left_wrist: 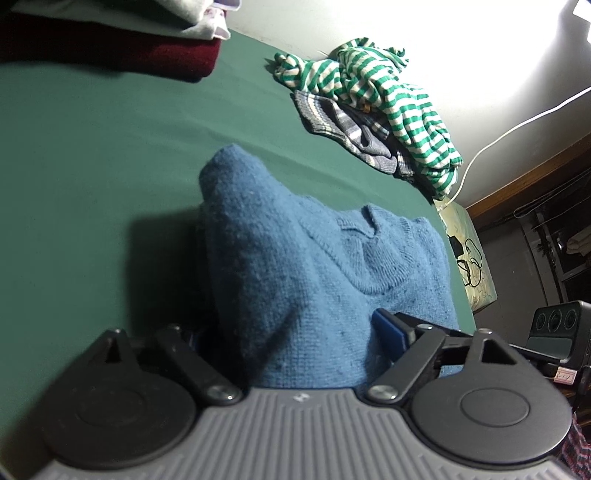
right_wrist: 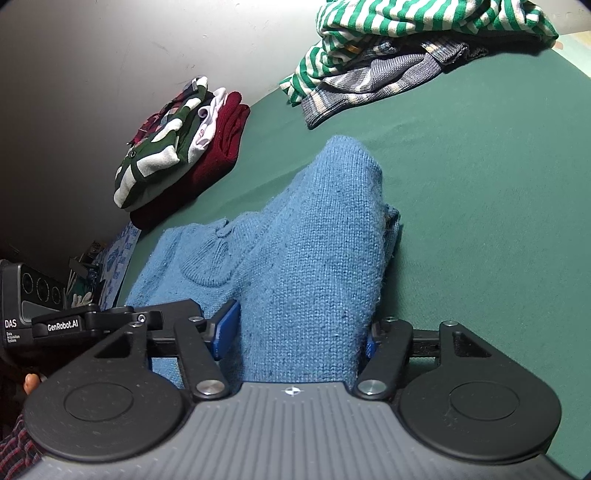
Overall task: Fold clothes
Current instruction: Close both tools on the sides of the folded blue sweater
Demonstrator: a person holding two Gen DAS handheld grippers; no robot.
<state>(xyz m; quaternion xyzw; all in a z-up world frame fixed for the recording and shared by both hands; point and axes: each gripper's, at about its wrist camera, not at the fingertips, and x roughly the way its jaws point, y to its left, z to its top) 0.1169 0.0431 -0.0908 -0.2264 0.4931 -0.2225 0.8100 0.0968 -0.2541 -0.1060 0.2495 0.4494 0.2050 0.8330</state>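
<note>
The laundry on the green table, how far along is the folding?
Done: a folded stack sits by the wall. In hand: the blue sweater lies between the jaws of both the left gripper and right gripper, a fold raised. Left: the striped shirt and grey knit, still crumpled.

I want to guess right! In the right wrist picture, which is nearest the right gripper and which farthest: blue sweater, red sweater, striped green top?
1. Blue sweater, between the jaws.
2. Red sweater, left, under the folded pile.
3. Striped green top, far back, upper right.
</note>
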